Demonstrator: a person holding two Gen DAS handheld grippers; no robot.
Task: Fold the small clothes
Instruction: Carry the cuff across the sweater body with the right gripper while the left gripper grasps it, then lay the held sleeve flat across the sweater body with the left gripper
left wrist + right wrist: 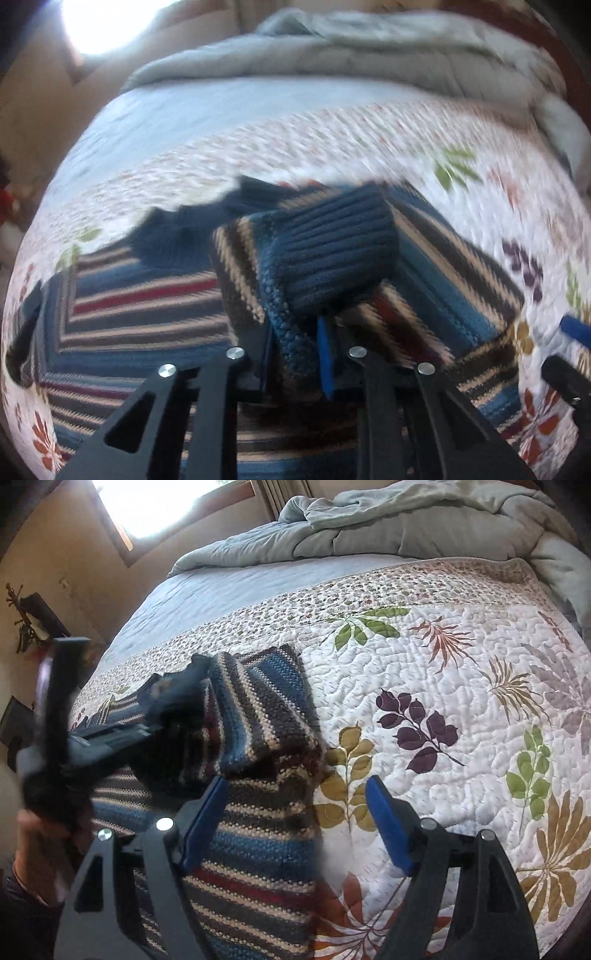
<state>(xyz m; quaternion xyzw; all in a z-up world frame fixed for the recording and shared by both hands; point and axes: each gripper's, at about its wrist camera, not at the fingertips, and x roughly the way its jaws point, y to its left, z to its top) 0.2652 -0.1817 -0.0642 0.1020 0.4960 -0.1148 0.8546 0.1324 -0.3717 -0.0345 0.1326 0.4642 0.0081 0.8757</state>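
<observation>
1. The striped sweater (255,834) lies on the quilted bed (443,701), partly folded. One sleeve (291,280), ending in a ribbed navy cuff (332,251), is lifted and doubled over the body.
2. The left gripper (295,354) has its fingers closed on that sleeve; knit bulges out just ahead of the tips.
3. The right gripper (295,812) has its fingers spread wide, gripping nothing. The sweater's right edge runs between them, nearer the left finger; bare quilt lies under the right one.
4. Risk: thick, loose knit pinched close to the cuff may slip from the left fingers mid-fold, so the sleeve would drop crooked.
5. Risk: carrying the sleeve across could drag the layers beneath, since nothing pins the body down.
6. Risk: the right fingers, closing where they stand, might catch quilt along with the sweater's edge.
7. The left view is blurred, so how deeply the sleeve sits in the grip is unclear.
</observation>
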